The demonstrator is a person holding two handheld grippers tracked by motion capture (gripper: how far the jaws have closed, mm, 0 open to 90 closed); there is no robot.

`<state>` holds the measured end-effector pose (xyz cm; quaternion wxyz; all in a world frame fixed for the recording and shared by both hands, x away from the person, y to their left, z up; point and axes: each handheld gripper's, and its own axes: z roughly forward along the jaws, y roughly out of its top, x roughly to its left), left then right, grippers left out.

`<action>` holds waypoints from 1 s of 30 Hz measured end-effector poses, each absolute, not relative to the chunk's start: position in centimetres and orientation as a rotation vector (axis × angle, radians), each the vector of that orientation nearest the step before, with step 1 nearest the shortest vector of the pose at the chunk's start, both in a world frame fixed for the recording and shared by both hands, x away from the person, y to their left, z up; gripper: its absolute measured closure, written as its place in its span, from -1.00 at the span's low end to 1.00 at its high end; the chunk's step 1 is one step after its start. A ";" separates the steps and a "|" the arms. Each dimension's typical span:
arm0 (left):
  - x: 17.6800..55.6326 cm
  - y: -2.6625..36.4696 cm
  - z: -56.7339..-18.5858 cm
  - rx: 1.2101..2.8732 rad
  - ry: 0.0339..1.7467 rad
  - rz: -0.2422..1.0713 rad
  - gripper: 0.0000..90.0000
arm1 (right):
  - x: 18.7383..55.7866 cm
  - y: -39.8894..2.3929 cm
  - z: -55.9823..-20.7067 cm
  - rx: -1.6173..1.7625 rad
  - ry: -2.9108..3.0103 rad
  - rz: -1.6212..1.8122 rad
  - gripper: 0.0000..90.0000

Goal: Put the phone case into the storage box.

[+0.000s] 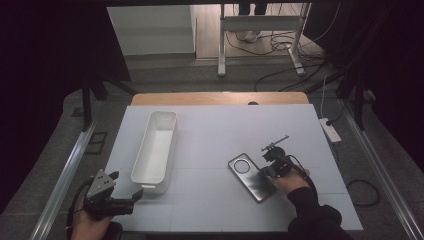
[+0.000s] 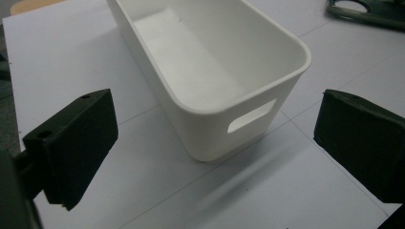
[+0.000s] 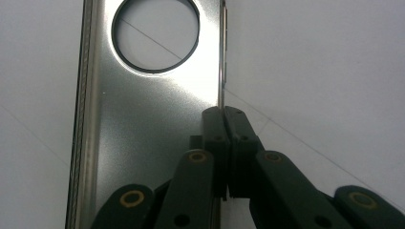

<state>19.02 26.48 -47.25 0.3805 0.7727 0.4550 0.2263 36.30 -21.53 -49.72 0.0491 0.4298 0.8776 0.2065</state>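
High view: metal phone-case plate [image 1: 252, 177] lies diagonally on the desk [image 1: 215, 135], nearer the right gripper [image 1: 267, 170]. Left gripper view: jaws wide apart, empty, facing the white bin [image 2: 210, 71]. Right gripper view: jaws pinched shut on the plate's long side edge.

On the table [image 1: 215, 125] — bin [image 1: 155, 147] left, metal plate [image 1: 252, 177] right, well apart.

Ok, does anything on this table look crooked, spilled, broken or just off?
Nothing stands out. The white bin stands upright and empty, with nothing spilled on the table. The metal plate lies at a slant, but the right gripper is pinching its edge. The left gripper waits open near the bin.
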 end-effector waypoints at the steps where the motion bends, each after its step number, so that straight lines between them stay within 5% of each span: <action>1: 19.1 26.5 -47.2 1.978 1.158 0.570 -0.94 | 36.3 -21.6 -49.7 1.307 2.674 0.634 0.96; 30: 19.9 25.6 -46.7 1.921 1.150 0.462 -1.00 | 34.5 -22.3 -44.9 1.188 2.435 1.037 0.96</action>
